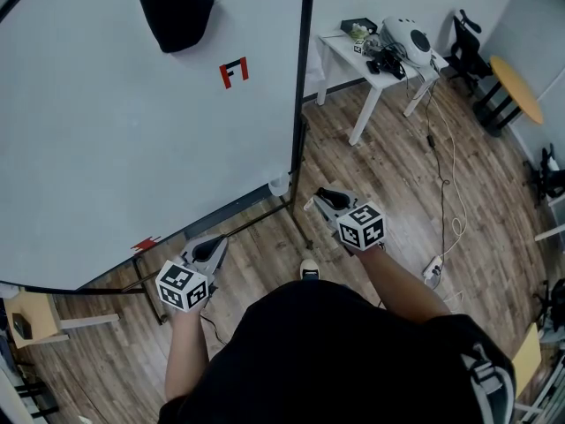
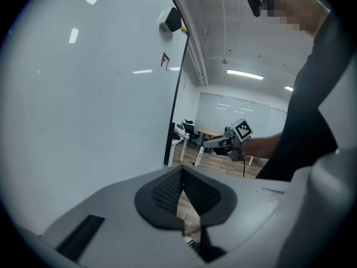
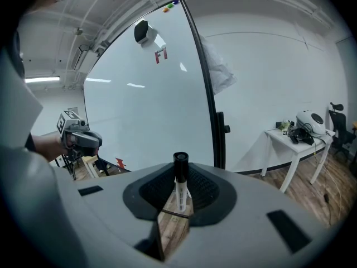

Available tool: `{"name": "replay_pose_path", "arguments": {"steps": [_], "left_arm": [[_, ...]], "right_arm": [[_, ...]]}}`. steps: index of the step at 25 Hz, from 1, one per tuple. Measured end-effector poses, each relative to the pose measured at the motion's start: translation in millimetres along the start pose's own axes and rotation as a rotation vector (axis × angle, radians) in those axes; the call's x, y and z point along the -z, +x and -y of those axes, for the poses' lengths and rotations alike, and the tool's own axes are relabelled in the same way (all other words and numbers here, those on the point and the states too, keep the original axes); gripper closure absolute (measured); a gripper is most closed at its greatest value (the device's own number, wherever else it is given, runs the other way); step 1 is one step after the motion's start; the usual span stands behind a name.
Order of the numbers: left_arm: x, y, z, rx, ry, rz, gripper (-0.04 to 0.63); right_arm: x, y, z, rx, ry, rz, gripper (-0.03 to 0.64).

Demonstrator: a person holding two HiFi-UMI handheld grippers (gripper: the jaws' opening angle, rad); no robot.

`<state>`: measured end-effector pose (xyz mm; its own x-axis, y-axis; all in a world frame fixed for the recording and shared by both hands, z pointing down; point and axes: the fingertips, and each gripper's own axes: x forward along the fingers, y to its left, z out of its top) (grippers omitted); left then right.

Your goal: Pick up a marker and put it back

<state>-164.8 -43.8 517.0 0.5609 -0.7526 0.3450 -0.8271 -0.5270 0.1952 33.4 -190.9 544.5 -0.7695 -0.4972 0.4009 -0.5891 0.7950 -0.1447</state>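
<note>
Right gripper (image 3: 179, 178) is pinching the black-capped marker (image 3: 181, 195) upright beside the whiteboard (image 1: 132, 122), so pickup is reading as done, put-back pending, while left gripper (image 2: 183, 176) is hanging pressed together, empty.

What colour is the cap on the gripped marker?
The marker has a black cap, clearest in the right gripper view.

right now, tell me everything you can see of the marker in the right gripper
The marker is slim: a white barrel with small dark print and a black cap on top, plastic by the look. Capped, it stands upright in the right gripper view, clamped between the right gripper's dark ribbed pads, touching nothing else.
</note>
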Motion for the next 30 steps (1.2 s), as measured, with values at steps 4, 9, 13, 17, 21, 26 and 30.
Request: {"name": "replay_pose_path", "arguments": {"steps": [4, 9, 13, 17, 21, 26, 30], "left_arm": [[-0.1, 2.3, -3.3, -0.007, -0.008, 0.001, 0.583], [0.1, 6.0, -5.7, -0.024, -0.021, 0.002, 0.583], [-2.1, 7.1, -10.7, -0.047, -0.035, 0.002, 0.583], [-2.1, 7.6, -19.8, -0.074, -0.052, 0.002, 0.583], [-2.7, 10.6, -26.8, -0.099, -0.066, 0.002, 0.583], [-1.8, 19.1, -33.4, -0.112, -0.074, -0.003, 0.583], [-1.6, 28.7, -40.9, -0.123, -0.087, -0.015, 0.583]], "right_arm": [[-2.2, 7.1, 3.6, -0.007, -0.003, -0.004, 0.554], [-7.4, 21.2, 8.9, -0.029, -0.018, -0.012, 0.554], [-18.0, 37.7, 14.4, -0.052, -0.034, -0.015, 0.554], [-26.2, 59.1, 16.2, -0.082, -0.046, -0.02, 0.554], [-30.6, 80.2, 20.8, -0.107, -0.053, -0.03, 0.554], [-27.9, 107.7, 28.8, -0.128, -0.053, -0.049, 0.554], [-20.9, 129.2, 36.8, -0.144, -0.051, -0.072, 0.554]]}}
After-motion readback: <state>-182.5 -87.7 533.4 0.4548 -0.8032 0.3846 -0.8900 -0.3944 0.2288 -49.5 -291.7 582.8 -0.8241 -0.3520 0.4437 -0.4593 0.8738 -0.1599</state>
